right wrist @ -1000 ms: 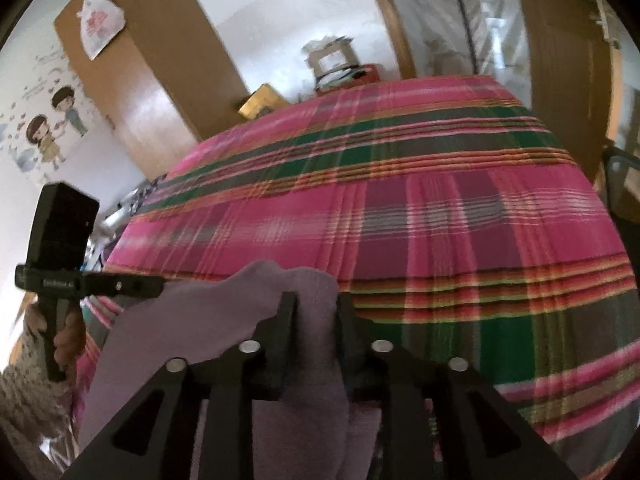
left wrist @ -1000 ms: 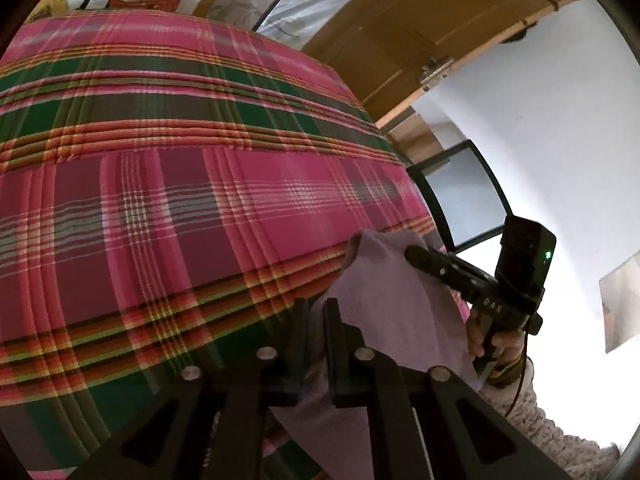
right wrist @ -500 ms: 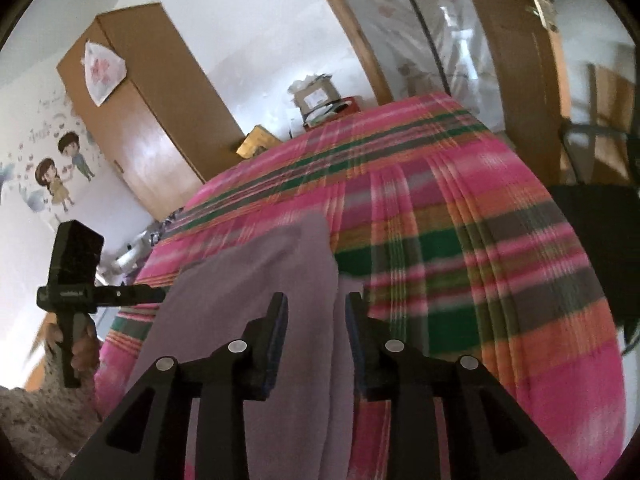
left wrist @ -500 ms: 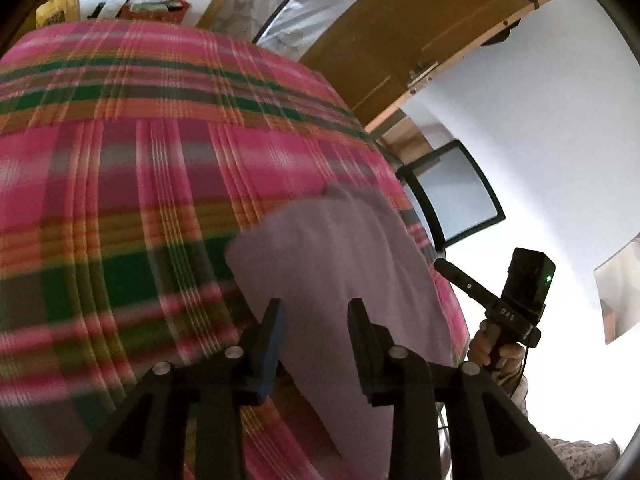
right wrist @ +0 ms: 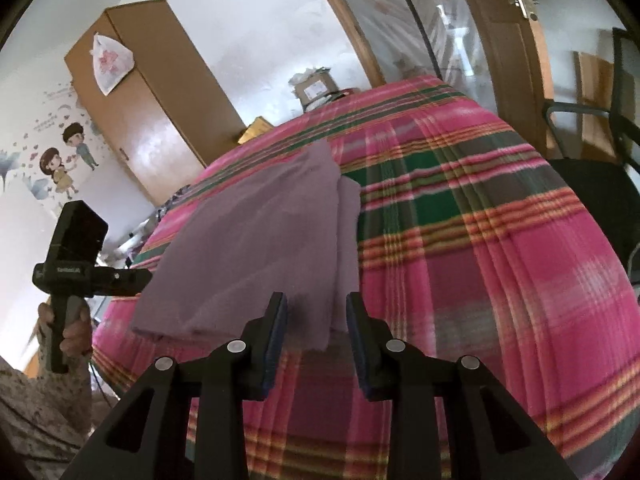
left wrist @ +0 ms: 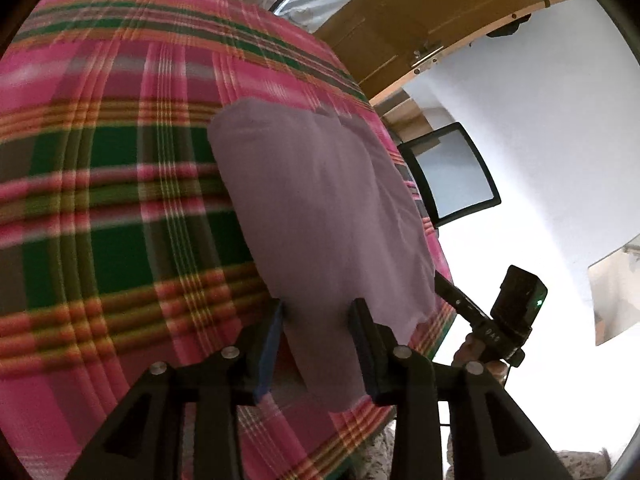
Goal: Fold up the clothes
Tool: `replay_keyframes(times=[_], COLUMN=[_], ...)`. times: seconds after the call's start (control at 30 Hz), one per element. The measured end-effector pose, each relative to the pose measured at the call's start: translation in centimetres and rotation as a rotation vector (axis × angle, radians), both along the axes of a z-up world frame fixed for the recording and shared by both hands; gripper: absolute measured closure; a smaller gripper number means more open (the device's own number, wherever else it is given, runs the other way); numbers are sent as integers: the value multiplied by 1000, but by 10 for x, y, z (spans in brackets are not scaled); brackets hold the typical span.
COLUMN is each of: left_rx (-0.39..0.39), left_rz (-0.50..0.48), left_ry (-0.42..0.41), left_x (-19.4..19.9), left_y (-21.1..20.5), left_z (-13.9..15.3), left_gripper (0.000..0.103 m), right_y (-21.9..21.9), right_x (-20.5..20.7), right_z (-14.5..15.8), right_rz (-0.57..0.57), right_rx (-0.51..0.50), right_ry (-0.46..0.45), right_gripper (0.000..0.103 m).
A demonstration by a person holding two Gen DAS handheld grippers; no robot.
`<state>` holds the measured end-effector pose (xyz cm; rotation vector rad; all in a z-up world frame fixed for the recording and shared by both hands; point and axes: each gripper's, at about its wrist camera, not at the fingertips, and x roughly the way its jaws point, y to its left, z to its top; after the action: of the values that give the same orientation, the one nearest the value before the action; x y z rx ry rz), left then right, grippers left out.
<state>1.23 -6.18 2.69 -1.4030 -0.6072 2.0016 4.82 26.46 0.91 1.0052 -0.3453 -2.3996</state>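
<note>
A mauve folded garment (left wrist: 320, 200) (right wrist: 264, 232) lies flat near the edge of a bed covered in pink, green and orange plaid (left wrist: 100, 200) (right wrist: 480, 260). My left gripper (left wrist: 318, 322) is open, lifted above the garment's near end with nothing between its fingers. My right gripper (right wrist: 316, 316) is also open, above the garment's near corner. Each wrist view shows the other gripper held in a hand: the right gripper's body (left wrist: 496, 316) and the left gripper's body (right wrist: 76, 248) off the bed's edge.
A wooden wardrobe (right wrist: 148, 120) with a plastic bag on it stands at the wall. A wooden door (left wrist: 420, 28) and a dark chair (right wrist: 600, 168) (left wrist: 452, 176) are beside the bed. Boxes (right wrist: 316, 84) sit beyond the far end of the bed.
A second ago both grippers were shut on the mauve cloth. They opened, let it drop flat on the bed, and have drawn back from it toward the bed's edge.
</note>
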Motion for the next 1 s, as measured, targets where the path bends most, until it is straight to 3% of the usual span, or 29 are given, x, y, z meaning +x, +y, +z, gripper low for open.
replay_keyframes(times=[0.1, 0.23, 0.37, 0.4, 0.5, 1.0], left_rx=[20, 28, 27, 31, 37, 24], left_rz=[7, 18, 13, 16, 19, 22], left_ry=[-18, -21, -23, -25, -30, -44], left_x=[1, 6, 9, 9, 8, 8], left_y=[-1, 0, 2, 2, 0, -3], left_z=[-3, -4, -7, -7, -8, -13], left_gripper=[67, 67, 66, 67, 66, 64], right_y=[-4, -6, -1, 0, 5, 17], right_x=[4, 5, 5, 5, 9, 7], right_z=[-1, -2, -6, -7, -5, -7], right_rz=[5, 4, -6, -8, -7, -64], right_rx=[16, 10, -30, -40, -68, -87], right_ry=[12, 19, 10, 8, 16, -10], right_gripper=[58, 58, 76, 85, 92, 94])
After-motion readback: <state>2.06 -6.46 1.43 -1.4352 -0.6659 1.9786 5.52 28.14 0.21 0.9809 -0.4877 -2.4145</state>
